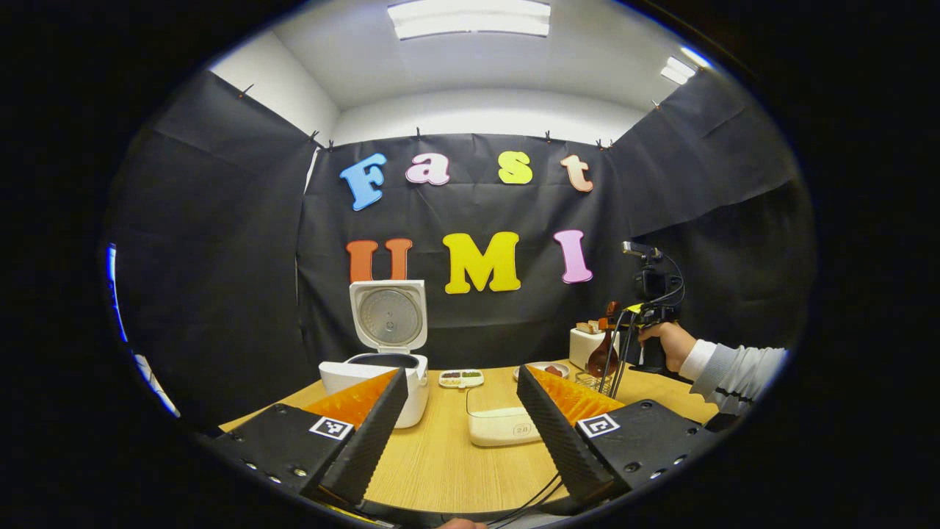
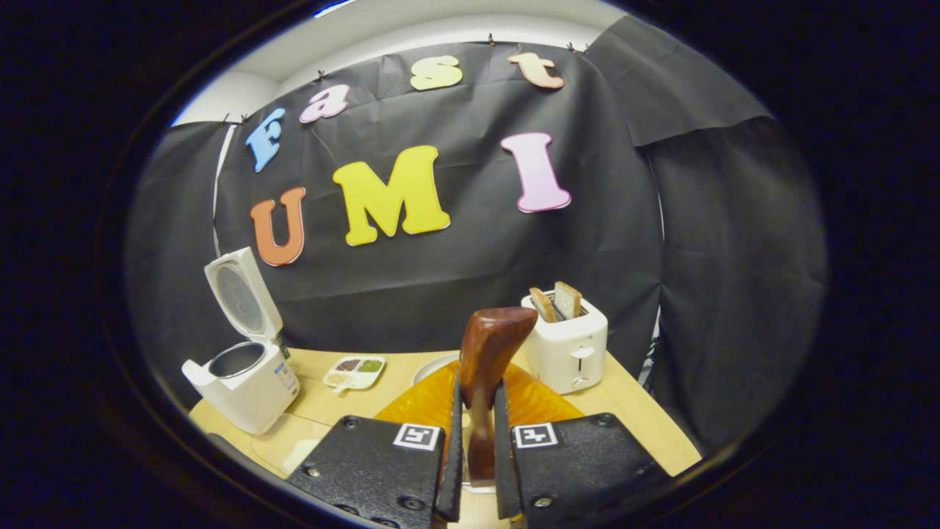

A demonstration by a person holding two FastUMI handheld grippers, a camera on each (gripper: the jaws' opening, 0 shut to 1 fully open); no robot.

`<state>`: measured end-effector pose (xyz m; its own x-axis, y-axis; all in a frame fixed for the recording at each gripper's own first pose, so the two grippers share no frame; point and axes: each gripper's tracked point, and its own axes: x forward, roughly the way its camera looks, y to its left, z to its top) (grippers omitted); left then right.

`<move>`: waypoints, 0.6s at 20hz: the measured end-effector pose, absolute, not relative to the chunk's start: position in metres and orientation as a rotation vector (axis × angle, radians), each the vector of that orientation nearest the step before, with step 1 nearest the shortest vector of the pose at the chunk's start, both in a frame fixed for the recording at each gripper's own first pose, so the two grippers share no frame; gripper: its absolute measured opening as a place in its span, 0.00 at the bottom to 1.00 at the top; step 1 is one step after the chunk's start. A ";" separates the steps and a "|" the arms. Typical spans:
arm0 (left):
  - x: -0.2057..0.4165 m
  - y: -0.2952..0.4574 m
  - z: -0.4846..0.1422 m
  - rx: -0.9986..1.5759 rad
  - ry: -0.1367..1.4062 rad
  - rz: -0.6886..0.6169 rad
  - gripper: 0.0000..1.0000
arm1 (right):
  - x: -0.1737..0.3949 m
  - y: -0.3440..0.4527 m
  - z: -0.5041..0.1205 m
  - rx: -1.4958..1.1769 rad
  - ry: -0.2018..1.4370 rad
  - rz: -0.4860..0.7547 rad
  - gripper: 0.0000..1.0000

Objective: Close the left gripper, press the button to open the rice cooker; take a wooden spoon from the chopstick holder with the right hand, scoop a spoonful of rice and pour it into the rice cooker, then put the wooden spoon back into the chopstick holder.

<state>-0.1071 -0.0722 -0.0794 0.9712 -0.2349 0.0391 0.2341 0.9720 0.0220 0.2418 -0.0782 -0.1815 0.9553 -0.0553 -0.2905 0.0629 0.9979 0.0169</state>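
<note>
Right gripper view has the wooden spoon (image 2: 485, 367) pinched between the two fingers of the right gripper (image 2: 476, 433), clamped on the handle with the dark bowl end sticking up above the fingertips. So that claw is closed down on the spoon handle, with nothing else between the fingers. The spoon looks like solid varnished wood: stiff, light, not fragile, but that glossy finish could be a bit slick, so I'd guess a hold low on the handle like this lets the bowl swing if the squeeze loosens. Gripping nearer the bowl would give more control for scooping, though less reach. The rice cooker (image 2: 246, 375) sits off to the left with its lid standing up, pot exposed, and a white toaster (image 2: 569, 349) with bread slices is just behind the spoon. In the left gripper view the left gripper (image 1: 461, 411) hangs wide open and empty over the wooden table (image 1: 440, 463), and a shallow white container (image 1: 503, 422) sits between the fingers' line of sight, probably the rice.
</note>
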 end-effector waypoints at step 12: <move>-0.116 -0.047 -0.087 -0.019 0.016 -0.272 0.96 | 0.218 0.041 -0.154 -0.040 0.186 -0.009 0.23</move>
<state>-0.1157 -0.0474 -0.0872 0.9632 -0.2685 -0.0128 0.2682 0.9631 -0.0211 0.2182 0.0411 -0.1536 0.9827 -0.0123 -0.1846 0.0049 0.9992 -0.0406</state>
